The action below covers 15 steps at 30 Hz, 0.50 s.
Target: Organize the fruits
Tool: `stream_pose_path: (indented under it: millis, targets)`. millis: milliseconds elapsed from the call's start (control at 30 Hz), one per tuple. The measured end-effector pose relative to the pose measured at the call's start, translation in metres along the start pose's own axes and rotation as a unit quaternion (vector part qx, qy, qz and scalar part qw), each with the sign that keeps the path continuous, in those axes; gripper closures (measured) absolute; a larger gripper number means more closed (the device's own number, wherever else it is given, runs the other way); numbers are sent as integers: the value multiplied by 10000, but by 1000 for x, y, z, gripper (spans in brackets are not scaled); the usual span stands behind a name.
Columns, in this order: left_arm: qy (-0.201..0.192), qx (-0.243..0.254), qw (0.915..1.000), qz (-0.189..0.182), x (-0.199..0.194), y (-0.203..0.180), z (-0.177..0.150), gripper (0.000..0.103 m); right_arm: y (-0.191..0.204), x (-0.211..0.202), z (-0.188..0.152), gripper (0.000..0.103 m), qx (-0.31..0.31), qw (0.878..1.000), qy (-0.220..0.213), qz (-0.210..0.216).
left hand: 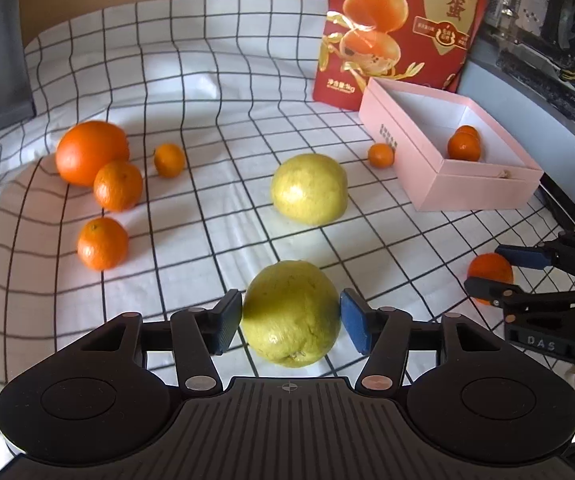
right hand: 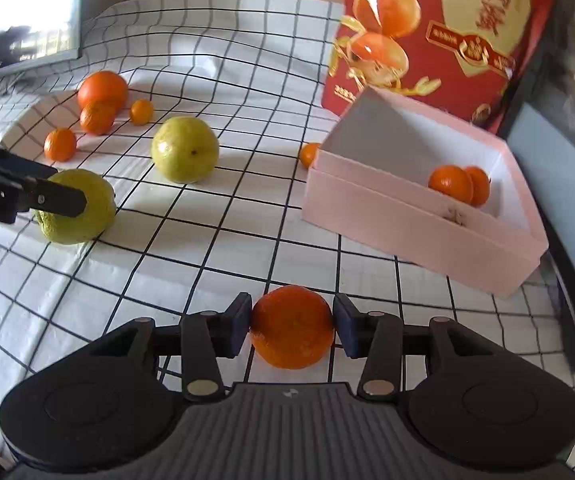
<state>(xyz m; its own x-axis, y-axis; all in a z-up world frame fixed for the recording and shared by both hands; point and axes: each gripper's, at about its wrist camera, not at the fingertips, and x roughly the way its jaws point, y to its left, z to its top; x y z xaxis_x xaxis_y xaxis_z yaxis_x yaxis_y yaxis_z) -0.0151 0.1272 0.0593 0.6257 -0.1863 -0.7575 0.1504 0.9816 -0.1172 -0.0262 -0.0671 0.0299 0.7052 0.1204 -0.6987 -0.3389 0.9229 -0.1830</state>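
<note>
My left gripper [left hand: 291, 322] has a yellow-green fruit [left hand: 290, 314] between its two fingers. The left pad touches the fruit, but I see a thin gap at the right pad, so I cannot tell if the grip is tight. The fruit sits on the checked cloth [left hand: 191, 80] that covers the bench.

My right gripper [right hand: 292, 326] is pinching a small orange [right hand: 292, 327]. Both blue pads press on its sides, and it sits low on the cloth, close to the front of the pink box [right hand: 415, 232].

A bit farther out lies a second yellow-green fruit [left hand: 308, 189], alone in the middle of the cloth. To the left I see three oranges in a loose bunch: one near [left hand: 102, 243], one in the middle [left hand: 118, 185] and a big orange [left hand: 91, 152] behind it, touching it. A tiny orange [left hand: 169, 159] sits just beside them.

The pink box is open and two little oranges [right hand: 458, 184] lie inside, side by side, at the far end. One more tiny orange [left hand: 381, 155] rests on the cloth just outside the box's left wall.

At the very back stands a red bag [left hand: 403, 28] with orange pictures on it, right behind the box
</note>
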Motion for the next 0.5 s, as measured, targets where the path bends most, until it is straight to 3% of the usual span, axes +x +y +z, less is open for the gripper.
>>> stream_pose_path:
  millis: [167,300,500]
  targets:
    - [266,-315,9990,-163,11,2,0,37,2,11,4,41,53,9999,79,90]
    - [295,-402,9986,-163,18,-2,2,36,-1,19,0,40,182,9996,190,134]
    - [487,-632,9962,-349,34,-5,1,37,-17,18,-7,26,581,9977,221,252]
